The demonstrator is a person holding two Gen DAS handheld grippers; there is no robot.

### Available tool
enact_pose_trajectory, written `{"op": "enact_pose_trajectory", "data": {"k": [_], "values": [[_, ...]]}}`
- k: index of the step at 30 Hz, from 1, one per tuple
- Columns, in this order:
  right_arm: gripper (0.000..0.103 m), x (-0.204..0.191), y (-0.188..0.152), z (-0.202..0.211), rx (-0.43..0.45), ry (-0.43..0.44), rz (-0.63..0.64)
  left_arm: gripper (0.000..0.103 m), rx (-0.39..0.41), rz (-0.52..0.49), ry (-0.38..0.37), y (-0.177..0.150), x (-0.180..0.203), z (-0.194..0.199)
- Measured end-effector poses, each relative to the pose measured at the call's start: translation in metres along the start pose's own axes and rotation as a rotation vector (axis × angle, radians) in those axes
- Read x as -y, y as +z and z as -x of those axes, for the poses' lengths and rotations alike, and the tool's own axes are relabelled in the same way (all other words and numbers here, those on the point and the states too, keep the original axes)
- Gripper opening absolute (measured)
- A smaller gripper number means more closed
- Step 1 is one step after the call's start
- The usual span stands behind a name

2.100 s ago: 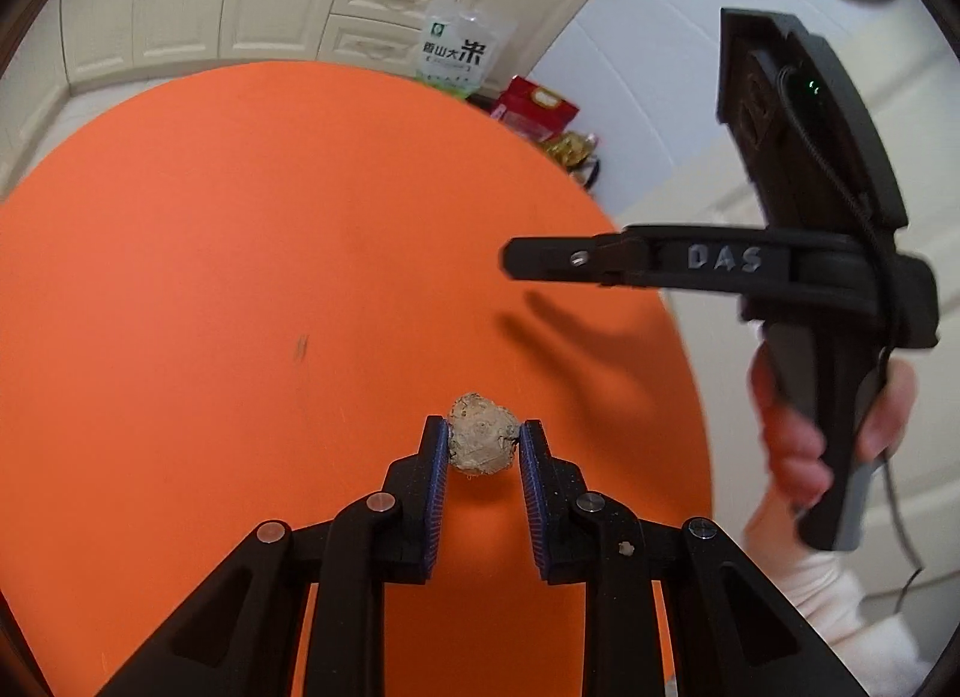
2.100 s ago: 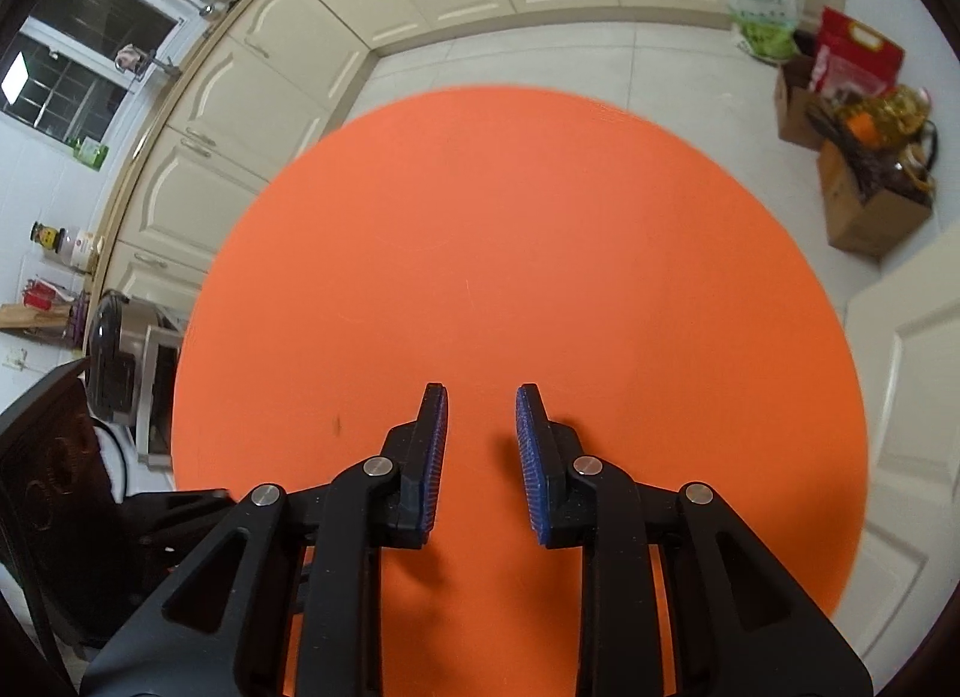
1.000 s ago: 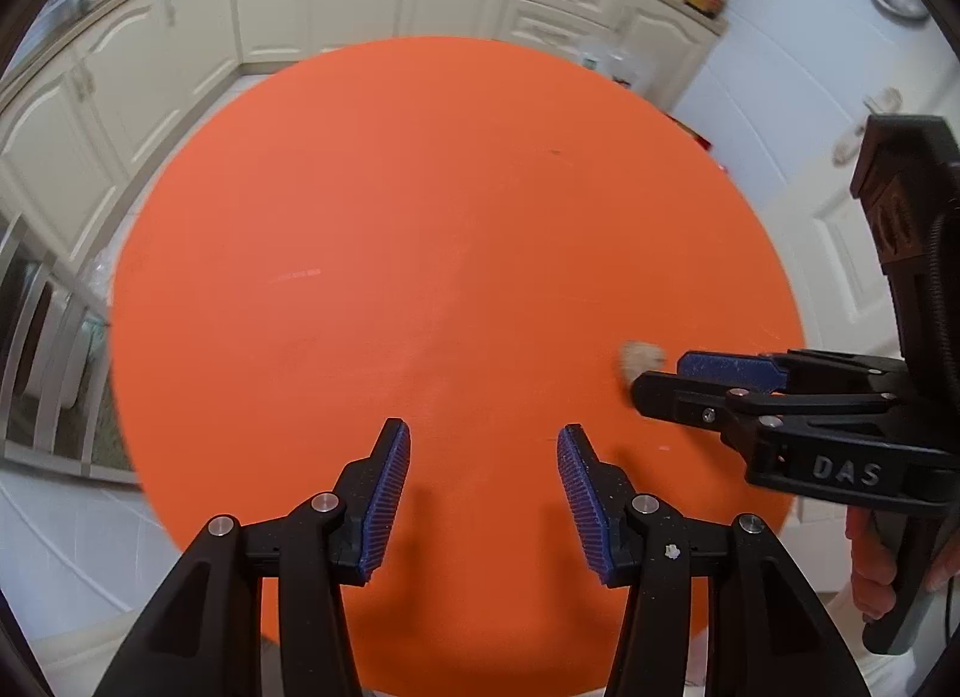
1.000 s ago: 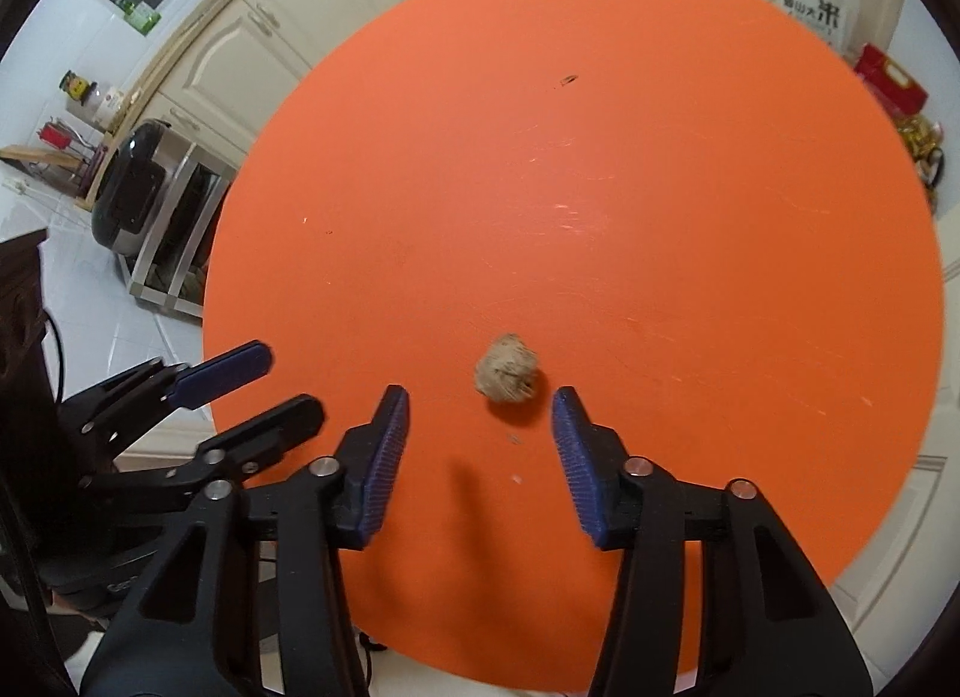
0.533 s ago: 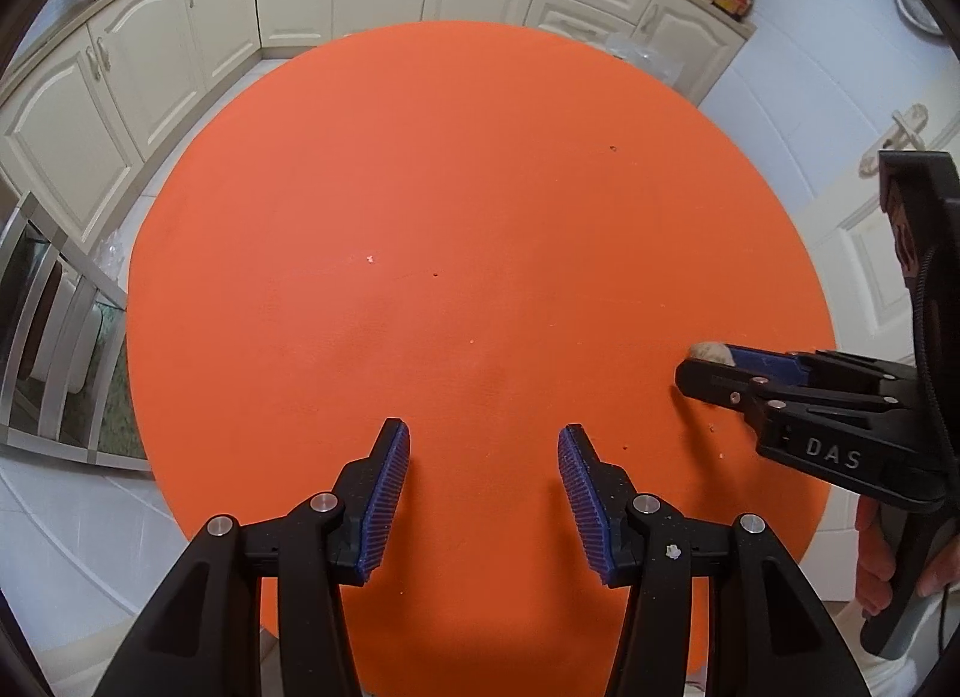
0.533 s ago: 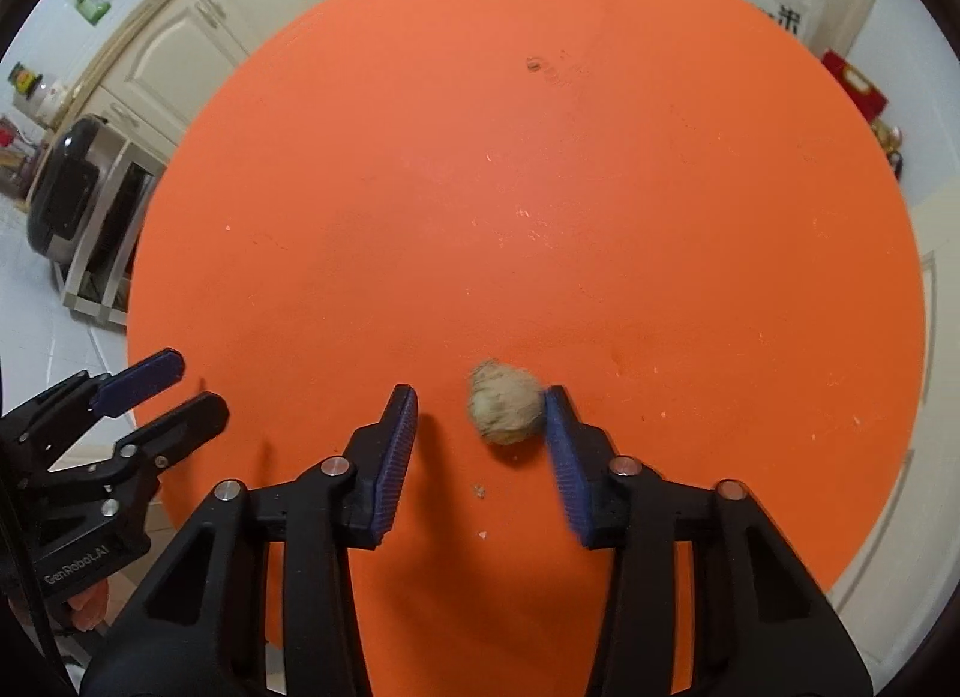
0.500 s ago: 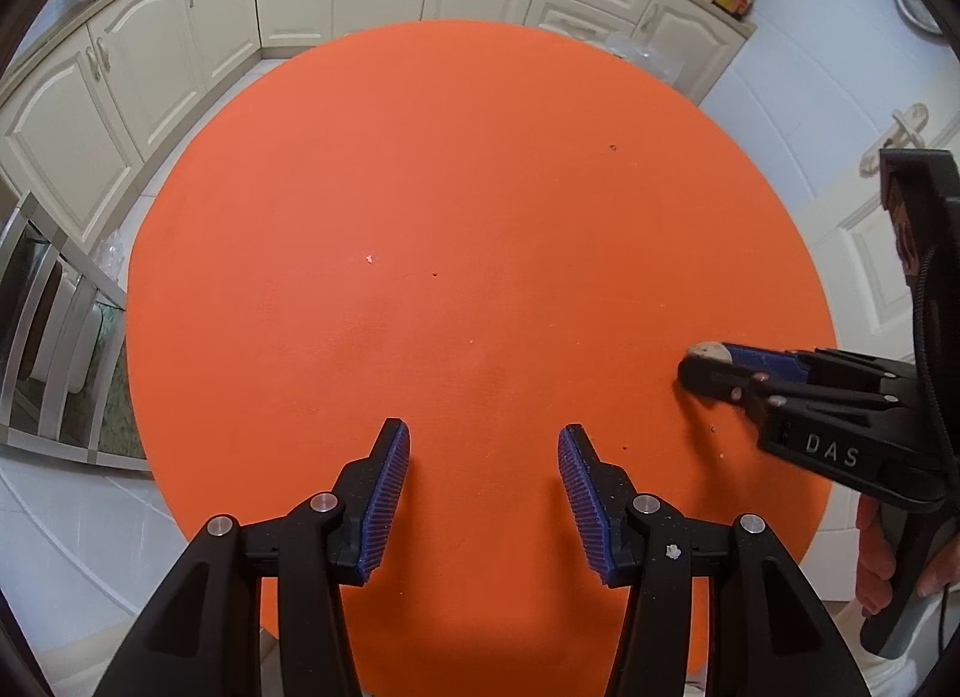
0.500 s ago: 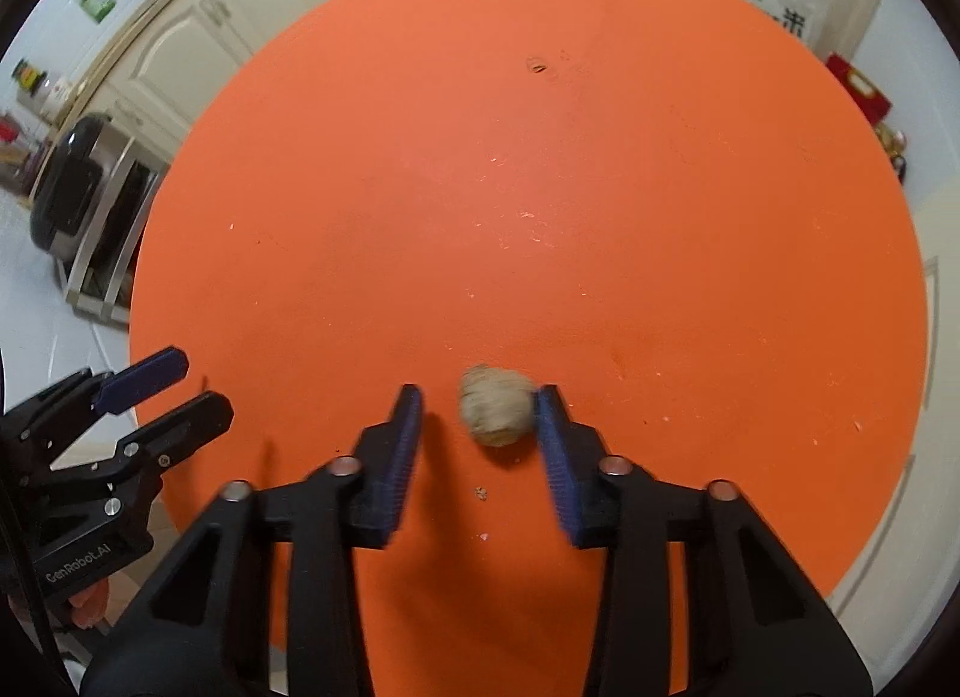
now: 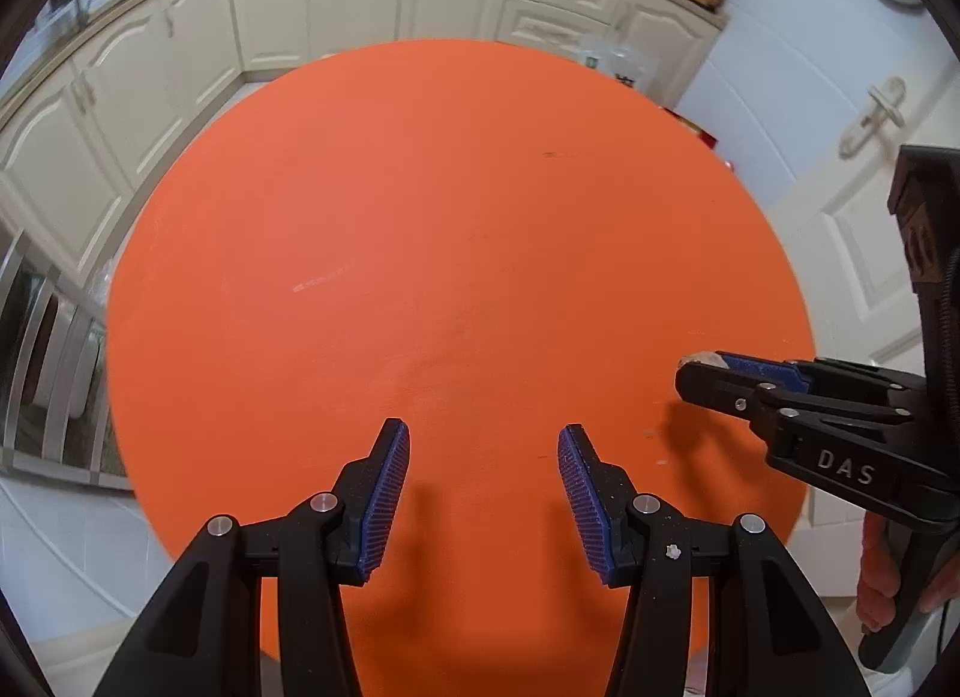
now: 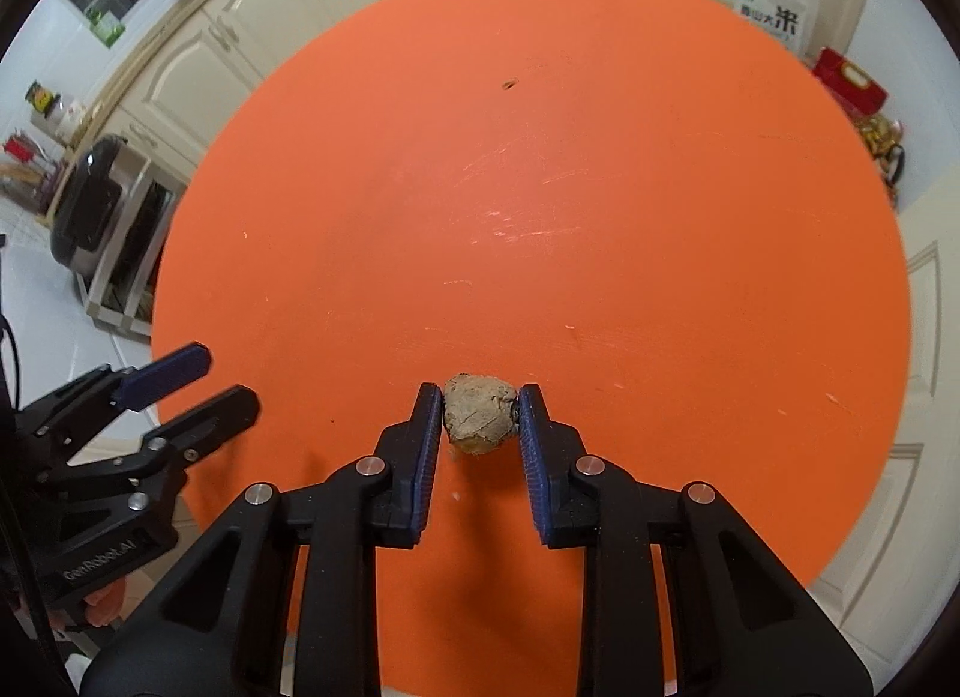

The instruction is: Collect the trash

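Our right claw [image 10: 480,418] has just closed on the crumpled brown wad [image 10: 480,413], which a second ago sat loose on the orange counter [image 10: 540,187] ahead of spread fingers. Now both blue pads [image 10: 429,445] press its sides. In the left wrist view only a pale sliver of the wad shows past the fingertips, over the right side of the counter. A shadow falls on the counter below and to the left of the claw, so we judge it slightly lifted, though we cannot be sure. A few pale crumbs [image 10: 457,496] lie on the counter near the claw. Our left claw [image 9: 483,457] hangs open and empty over the near edge. We read the pickup as made; what remains is carrying the wad to a bin, and none is in sight.
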State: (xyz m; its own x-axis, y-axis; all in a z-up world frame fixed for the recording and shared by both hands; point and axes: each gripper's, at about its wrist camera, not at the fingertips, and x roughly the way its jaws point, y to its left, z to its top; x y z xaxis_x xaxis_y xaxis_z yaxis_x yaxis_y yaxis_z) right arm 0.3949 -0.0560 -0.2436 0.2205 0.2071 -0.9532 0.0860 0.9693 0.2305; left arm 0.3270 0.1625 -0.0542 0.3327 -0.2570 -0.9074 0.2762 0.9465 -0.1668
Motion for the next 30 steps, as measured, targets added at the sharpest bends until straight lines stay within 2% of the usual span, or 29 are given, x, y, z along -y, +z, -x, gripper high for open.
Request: {"op": "enact_pose_trajectory", "data": {"k": [10, 20, 24, 30], "values": [[0.025, 0.053, -0.025, 0.058, 0.134, -0.017, -0.102, 0.048, 0.019, -0.133, -0.011, 0.007, 0.08, -0.008], [0.025, 0.154, -0.065, 0.093, 0.207, -0.101, -0.285, 0.048, -0.018, -0.297, -0.044, 0.01, 0.179, -0.038], [0.025, 0.194, -0.079, 0.088, 0.199, -0.148, -0.361, 0.048, -0.067, -0.362, -0.048, 0.016, 0.214, -0.06], [0.025, 0.244, -0.089, 0.06, 0.121, -0.148, -0.452, 0.048, -0.115, -0.403, -0.048, 0.033, 0.245, -0.088]]}}
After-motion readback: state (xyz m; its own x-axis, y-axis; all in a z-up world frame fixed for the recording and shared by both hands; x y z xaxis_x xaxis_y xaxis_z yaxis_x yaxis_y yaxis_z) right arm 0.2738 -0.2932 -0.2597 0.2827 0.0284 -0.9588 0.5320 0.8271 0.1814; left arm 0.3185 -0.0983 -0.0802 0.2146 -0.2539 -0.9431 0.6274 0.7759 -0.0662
